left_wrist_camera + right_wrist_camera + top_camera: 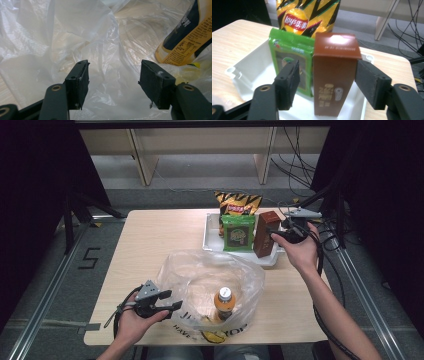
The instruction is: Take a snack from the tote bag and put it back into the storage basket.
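A tall brown box [265, 234] [334, 75] stands in the white tray [210, 234] [254, 67] at the back right. My right gripper [276, 235] [327, 80] has its jaws on either side of the box. One pad lies against the box's side, and a gap shows at the other. My left gripper [175, 300] [113, 80] is open at the near left edge of a clear plastic bag [200, 275] [75, 37], with only bag film between its jaws. An orange-capped bottle [225, 302] [185, 37] stands inside the bag.
In the tray a green snack pack [238, 232] [287, 50] leans beside the box, with a yellow chips bag [238, 202] [307, 15] behind it. A yellow and dark packet [214, 336] lies at the bag's near edge. Cables [300, 165] run over the floor beyond the table.
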A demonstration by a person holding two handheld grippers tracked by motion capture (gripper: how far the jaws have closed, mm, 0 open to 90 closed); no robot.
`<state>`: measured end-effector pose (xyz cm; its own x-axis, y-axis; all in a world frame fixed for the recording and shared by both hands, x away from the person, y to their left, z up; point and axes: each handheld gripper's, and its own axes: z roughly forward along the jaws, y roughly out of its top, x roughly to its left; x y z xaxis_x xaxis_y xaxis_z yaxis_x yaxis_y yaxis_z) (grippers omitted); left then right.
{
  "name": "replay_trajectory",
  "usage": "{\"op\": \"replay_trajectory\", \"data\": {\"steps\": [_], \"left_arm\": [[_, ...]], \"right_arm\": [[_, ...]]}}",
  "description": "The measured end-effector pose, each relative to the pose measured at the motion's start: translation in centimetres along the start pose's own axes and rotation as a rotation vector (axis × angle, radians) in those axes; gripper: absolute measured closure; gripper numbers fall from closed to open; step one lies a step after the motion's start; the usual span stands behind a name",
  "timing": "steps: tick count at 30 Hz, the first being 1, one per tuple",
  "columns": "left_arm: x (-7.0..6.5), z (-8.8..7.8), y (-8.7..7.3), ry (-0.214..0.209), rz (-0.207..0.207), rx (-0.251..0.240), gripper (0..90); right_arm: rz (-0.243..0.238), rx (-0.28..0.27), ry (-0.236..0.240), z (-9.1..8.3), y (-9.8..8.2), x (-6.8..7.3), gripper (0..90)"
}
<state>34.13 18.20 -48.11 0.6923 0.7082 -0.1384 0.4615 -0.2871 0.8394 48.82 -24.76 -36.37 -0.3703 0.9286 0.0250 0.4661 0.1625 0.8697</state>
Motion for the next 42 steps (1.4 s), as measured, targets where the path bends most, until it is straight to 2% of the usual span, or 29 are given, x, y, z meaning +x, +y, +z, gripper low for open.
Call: {"op": "replay_trajectory", "data": {"steps": [1, 2, 3, 4, 5, 6, 7, 9, 10, 13, 14, 16, 19, 20, 22, 23, 25, 27, 28, 30, 31, 32, 33, 34, 36, 39, 40, 41, 42], "left_arm": [[0.0, 0.0, 0.0, 0.000, 0.000, 0.000, 39.8], [0.0, 0.0, 0.0, 0.000, 0.001, 0.000, 39.8], [0.0, 0.0, 0.0, 0.000, 0.000, 0.000, 39.8], [0.0, 0.0, 0.0, -0.001, 0.000, 0.001, 39.8], [0.0, 0.1, 0.0, -0.001, -0.001, 0.002, 39.8], [0.0, 0.1, 0.0, -0.002, -0.001, 0.002, 39.8], [0.0, 0.0, 0.0, -0.003, 0.002, 0.003, 39.8], [0.0, 0.0, 0.0, -0.001, 0.003, 0.003, 39.8], [0.0, 0.0, 0.0, -0.001, 0.003, 0.003, 39.8], [0.0, 0.0, 0.0, -0.002, 0.002, 0.003, 39.8], [-0.1, 0.1, 0.0, -0.002, -0.001, 0.002, 39.8], [-0.1, 0.1, 0.0, -0.003, -0.007, -0.002, 39.9], [-0.1, 0.1, 0.0, -0.006, -0.004, 0.005, 39.8], [-0.1, 0.1, 0.0, -0.007, -0.003, 0.009, 39.8], [-0.1, 0.1, 0.0, -0.006, 0.001, 0.007, 39.8], [-0.1, 0.1, 0.0, -0.007, 0.001, 0.003, 39.8], [-0.1, 0.1, 0.0, -0.006, 0.002, 0.006, 39.9], [-0.1, 0.1, 0.0, -0.008, 0.002, 0.008, 39.8], [-0.1, 0.1, 0.0, -0.007, 0.001, 0.008, 39.9], [-0.2, 0.2, -0.1, -0.012, -0.015, 0.009, 39.8], [-0.1, 0.1, 0.0, -0.011, 0.007, 0.007, 39.8], [-0.1, 0.1, 0.0, -0.009, 0.005, 0.007, 39.8], [-0.1, 0.1, 0.0, -0.009, 0.005, 0.007, 39.8], [-0.1, 0.1, 0.0, -0.009, 0.006, 0.007, 39.8], [-0.1, 0.1, 0.0, -0.006, 0.003, 0.010, 39.8], [-0.1, 0.2, 0.0, -0.010, 0.003, 0.007, 39.8], [-0.1, 0.2, 0.0, -0.010, 0.004, 0.008, 39.8], [-0.1, 0.2, 0.0, -0.010, 0.004, 0.008, 39.8], [-0.2, 0.2, 0.0, -0.010, 0.004, 0.008, 39.8]], "right_arm": [[-0.013, 0.007, 0.002, -0.2, -0.2, 0.0, 40.9], [0.003, 0.008, 0.002, -0.3, -0.3, 0.2, 41.7], [-0.015, 0.002, 0.012, -0.4, -0.6, 0.1, 45.3], [-0.004, 0.020, 0.016, -0.6, -0.7, 0.2, 47.4], [-0.005, 0.013, 0.017, -0.6, -0.9, 0.3, 50.4], [-0.001, 0.036, 0.031, -0.7, -1.1, 0.4, 53.6], [-0.017, 0.019, 0.028, -0.6, -1.3, 0.3, 55.3], [-0.010, 0.042, 0.048, -0.7, -1.7, 0.4, 59.8], [-0.029, 0.030, 0.051, -0.6, -2.0, 0.4, 62.7], [-0.010, 0.055, 0.071, -0.9, -2.3, 0.6, 70.9], [-0.027, 0.056, 0.087, -1.0, -2.5, 0.6, 73.1], [-0.042, 0.063, 0.101, -1.4, -2.5, 0.7, 75.1], [-0.024, 0.062, 0.134, -2.1, -2.4, 1.2, 76.6], [-0.061, 0.048, 0.136, -2.3, -2.3, 1.2, 76.6], [-0.081, 0.031, 0.172, -2.7, -2.1, 1.4, 76.6], [-0.076, 0.014, 0.169, -3.0, -2.0, 1.8, 76.4], [-0.083, 0.012, 0.207, -3.7, -1.8, 2.4, 74.7], [-0.124, 0.018, 0.255, -4.3, -1.6, 2.8, 72.8], [-0.111, 0.013, 0.278, -4.5, -1.6, 3.2, 71.6], [-0.125, 0.005, 0.315, -4.9, -1.7, 3.8, 67.9], [-0.121, 0.006, 0.344, -5.1, -1.7, 4.2, 66.7], [-0.126, -0.003, 0.364, -5.3, -1.8, 4.5, 65.2], [-0.134, -0.004, 0.407, -5.5, -1.8, 4.7, 63.9], [-0.129, -0.001, 0.412, -5.8, -1.9, 5.1, 62.8], [-0.158, -0.011, 0.456, -6.0, -2.1, 5.6, 60.3], [-0.152, 0.010, 0.497, -6.4, -2.5, 6.3, 57.5], [-0.168, 0.006, 0.503, -6.4, -2.6, 6.5, 56.8], [-0.158, 0.016, 0.516, -6.5, -2.8, 6.7, 56.3], [-0.173, 0.007, 0.508, -6.4, -2.9, 6.8, 55.6]]}}
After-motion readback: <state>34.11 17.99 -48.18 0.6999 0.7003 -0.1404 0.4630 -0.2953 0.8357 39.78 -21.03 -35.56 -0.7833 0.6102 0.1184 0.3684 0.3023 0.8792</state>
